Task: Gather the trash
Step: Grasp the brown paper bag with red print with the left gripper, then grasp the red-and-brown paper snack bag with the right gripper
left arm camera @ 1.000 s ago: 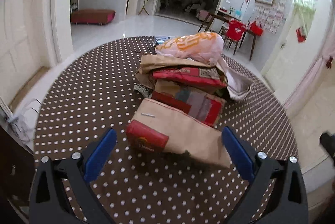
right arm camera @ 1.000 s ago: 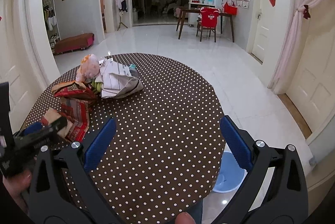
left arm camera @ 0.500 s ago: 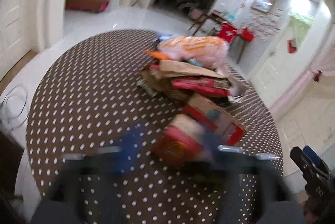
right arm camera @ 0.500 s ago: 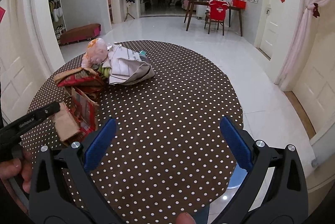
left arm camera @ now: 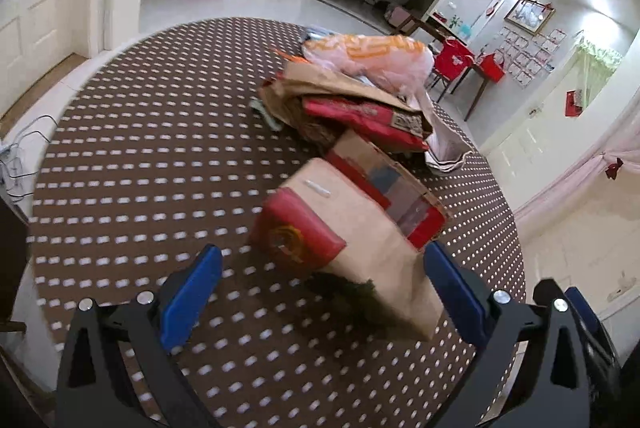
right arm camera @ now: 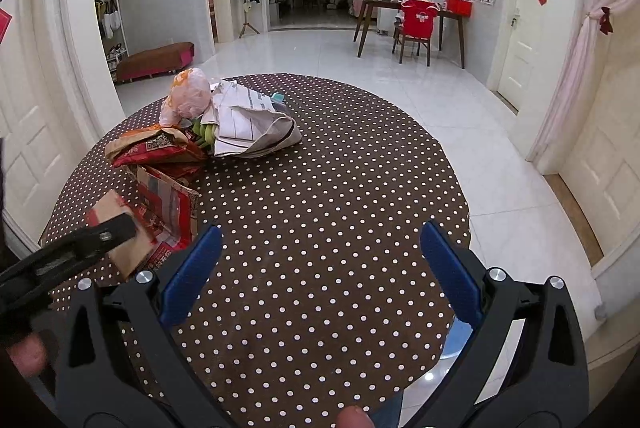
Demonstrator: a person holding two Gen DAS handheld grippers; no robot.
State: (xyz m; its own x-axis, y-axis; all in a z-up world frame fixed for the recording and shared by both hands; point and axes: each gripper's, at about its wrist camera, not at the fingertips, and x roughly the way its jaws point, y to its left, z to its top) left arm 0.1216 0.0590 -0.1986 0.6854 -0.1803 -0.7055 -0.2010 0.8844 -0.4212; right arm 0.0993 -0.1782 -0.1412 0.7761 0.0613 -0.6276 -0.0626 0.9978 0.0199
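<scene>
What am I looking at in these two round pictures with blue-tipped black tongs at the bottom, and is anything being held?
No robot here: a person carries a hand-held gripper in each hand, each with a fisheye camera looking along its fingers. The left hand-held gripper is wide open around the near end of a brown-and-red paper bag; whether its pads touch the bag is unclear. The right hand-held gripper is open and empty above the dotted tablecloth. Further back lies a trash pile: a pink plastic bag, red packaging and folded papers.
</scene>
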